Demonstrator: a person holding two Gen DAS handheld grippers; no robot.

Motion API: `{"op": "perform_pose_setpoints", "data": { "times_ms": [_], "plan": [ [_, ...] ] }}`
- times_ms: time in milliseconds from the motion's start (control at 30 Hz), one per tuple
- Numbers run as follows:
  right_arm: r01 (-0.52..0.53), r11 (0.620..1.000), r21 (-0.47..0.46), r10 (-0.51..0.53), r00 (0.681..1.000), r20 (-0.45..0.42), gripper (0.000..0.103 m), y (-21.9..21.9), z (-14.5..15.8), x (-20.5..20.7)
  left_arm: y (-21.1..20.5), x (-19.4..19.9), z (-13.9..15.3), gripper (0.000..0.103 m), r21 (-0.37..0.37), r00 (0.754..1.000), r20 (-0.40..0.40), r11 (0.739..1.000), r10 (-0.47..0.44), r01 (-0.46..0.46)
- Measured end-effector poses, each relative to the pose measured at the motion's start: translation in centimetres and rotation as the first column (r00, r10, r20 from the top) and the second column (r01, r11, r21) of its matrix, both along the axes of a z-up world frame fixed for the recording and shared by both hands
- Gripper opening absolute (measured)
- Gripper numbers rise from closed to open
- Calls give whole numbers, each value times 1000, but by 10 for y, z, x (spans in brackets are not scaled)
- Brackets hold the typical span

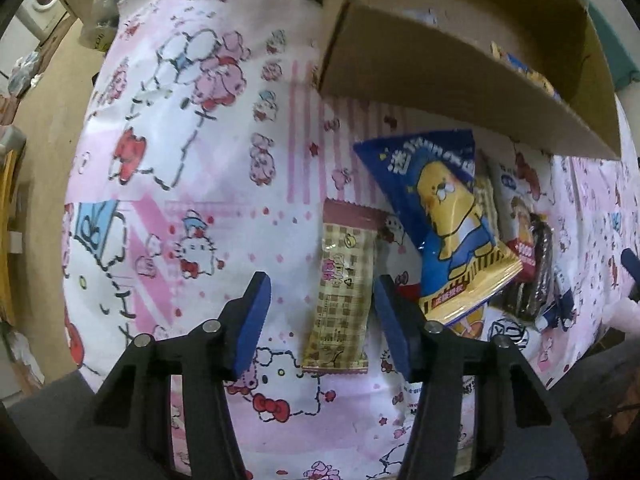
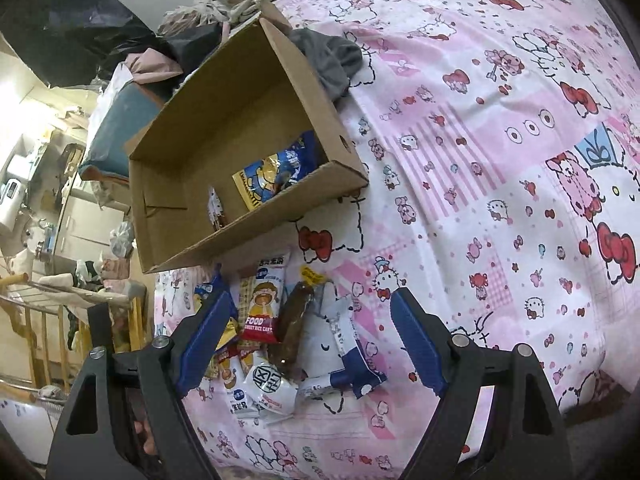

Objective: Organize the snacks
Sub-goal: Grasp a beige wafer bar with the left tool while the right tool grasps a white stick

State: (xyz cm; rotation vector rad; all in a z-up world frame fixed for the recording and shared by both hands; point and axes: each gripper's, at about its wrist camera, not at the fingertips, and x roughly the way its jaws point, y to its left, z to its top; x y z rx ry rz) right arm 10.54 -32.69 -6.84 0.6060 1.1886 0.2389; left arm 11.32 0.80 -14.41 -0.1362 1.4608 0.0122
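Note:
A cardboard box (image 2: 208,208) lies open on the pink cartoon bedsheet (image 2: 480,160); inside are a blue-and-yellow snack bag (image 2: 276,176) and a small packet (image 2: 216,210). The box also shows in the left wrist view (image 1: 440,80). My left gripper (image 1: 320,308) is open, its fingers either side of a beige checked snack bar (image 1: 340,292) lying on the sheet. Beside it lie a blue-and-yellow bag (image 1: 444,216) and a dark brown snack (image 1: 536,272). My right gripper (image 2: 312,336) is open above a pile of packets: a red rice-cake pack (image 2: 262,304), a brown snack (image 2: 294,324), a white-and-blue bar (image 2: 352,352).
Grey clothing (image 2: 332,60) lies at the box's far corner. A teal cushion (image 2: 116,128) and piled clothes sit behind the box. A wooden rack (image 2: 48,304) and room clutter are off the bed's left edge. The bedsheet stretches wide to the right.

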Motion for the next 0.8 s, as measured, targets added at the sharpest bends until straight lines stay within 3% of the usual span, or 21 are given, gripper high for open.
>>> {"op": "perform_pose_setpoints", "data": {
  "times_ms": [67,167,233,433,533,800],
  "plan": [
    [2,1000,-7,-2,1000,-5,85,0,-1,1,-4,0,-4,48,16,1000,-6,1000,-14,14],
    [7,1000,-20,-7,1000,-28,85,0,-6,2,-8,0,-6,29,32,1000,-10,999,-25,25],
    [4,1000,-30,-5,999,-52,85,0,-11,4,-6,2,-8,22,30,999,-11,999,-30,30],
    [-93,988,-120,70,981,-181,84,18,-41,11,-4,-5,3,22,44,1000,-2,999,-25,25],
    [-169,967,-191,123,965,-231,72,33,-54,13,-2,-7,12,22,47,1000,11,999,-15,14],
    [-344,885,-314,255,922,-291,56,70,-71,8,15,-6,31,22,33,999,36,999,6,-7]
  ]
}}
